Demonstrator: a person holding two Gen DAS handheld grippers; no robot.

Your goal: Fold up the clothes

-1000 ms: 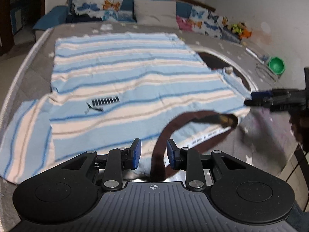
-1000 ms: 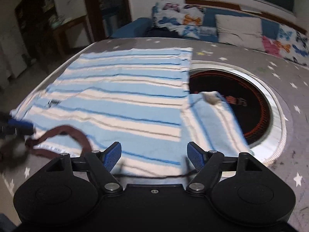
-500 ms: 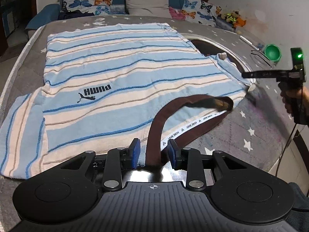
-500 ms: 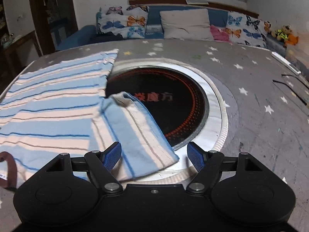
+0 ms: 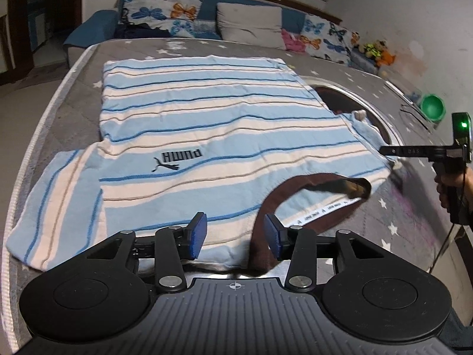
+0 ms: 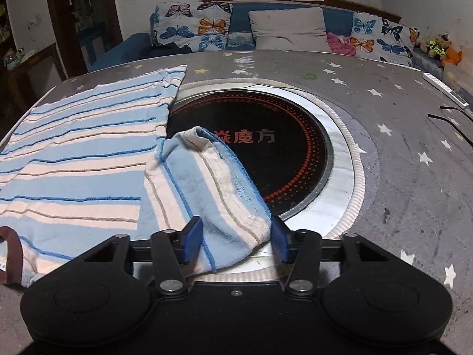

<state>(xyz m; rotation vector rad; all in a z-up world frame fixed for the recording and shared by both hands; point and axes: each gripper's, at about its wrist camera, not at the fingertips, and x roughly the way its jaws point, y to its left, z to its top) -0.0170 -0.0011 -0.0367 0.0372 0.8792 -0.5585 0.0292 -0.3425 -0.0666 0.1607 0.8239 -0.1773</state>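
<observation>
A blue and cream striped T-shirt (image 5: 207, 124) with a brown collar (image 5: 298, 183) lies flat on the grey star-patterned table (image 5: 399, 216), logo side up. My left gripper (image 5: 235, 235) is open at the shirt's near shoulder edge, the collar band running between its jaws. My right gripper (image 6: 233, 242) is open around the end of the shirt's right sleeve (image 6: 207, 186), which lies partly over the round cooktop; the jaws stand on either side of the cuff. The right gripper also shows in the left wrist view (image 5: 393, 151) at the sleeve.
A round black induction cooktop (image 6: 283, 153) with a metal ring is set in the table. A sofa with butterfly cushions (image 6: 207, 29) stands behind. A green bowl (image 5: 432, 107) and cables (image 6: 449, 121) lie at the far right edge.
My left gripper has opened, letting go of the collar. My right gripper has moved forward so the sleeve end now sits between its open jaws.
</observation>
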